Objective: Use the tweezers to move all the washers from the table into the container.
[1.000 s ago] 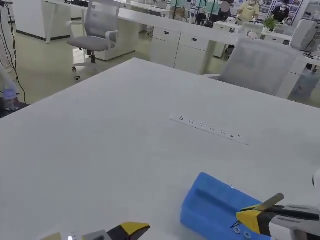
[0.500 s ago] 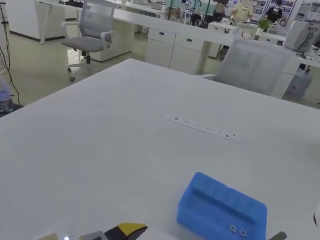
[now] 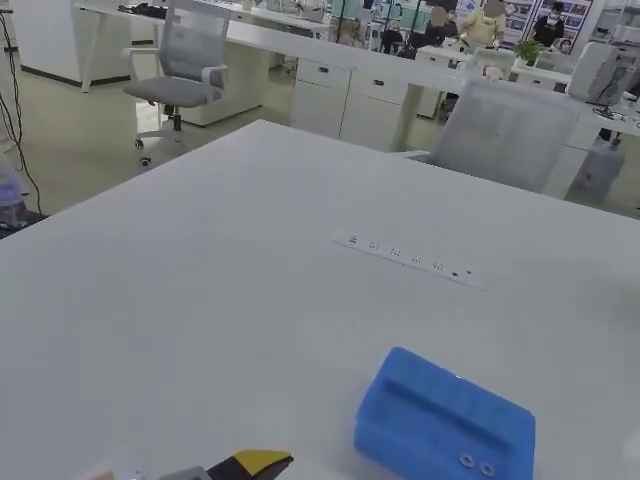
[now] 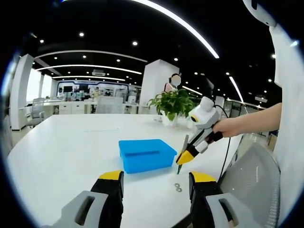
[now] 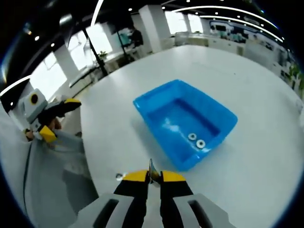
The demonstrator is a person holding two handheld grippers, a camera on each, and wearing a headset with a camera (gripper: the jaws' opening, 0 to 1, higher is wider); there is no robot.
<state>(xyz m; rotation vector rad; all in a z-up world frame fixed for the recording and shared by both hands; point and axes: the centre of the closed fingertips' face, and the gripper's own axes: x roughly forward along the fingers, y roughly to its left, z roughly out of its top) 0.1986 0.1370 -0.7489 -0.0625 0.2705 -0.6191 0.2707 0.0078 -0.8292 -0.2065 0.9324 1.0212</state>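
Right tongs (image 5: 153, 177) pinching tweezers (image 5: 150, 166); left tongs (image 4: 156, 183) spread. Lower tips squarely over tabletop washers (image 4: 178, 187), seemingly two, beside container (image 4: 142, 164).

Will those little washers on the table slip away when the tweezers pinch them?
Probably very light: the washers are tiny thin rings lying flat on the table. They may slip, since they look like smooth metal and the tweezers have narrow tips. Lying flat, they likely won't roll.

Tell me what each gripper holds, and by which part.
The right gripper pinches the tweezers along their mid-length, tips poking past its fingers. The left gripper is open, holding nothing.
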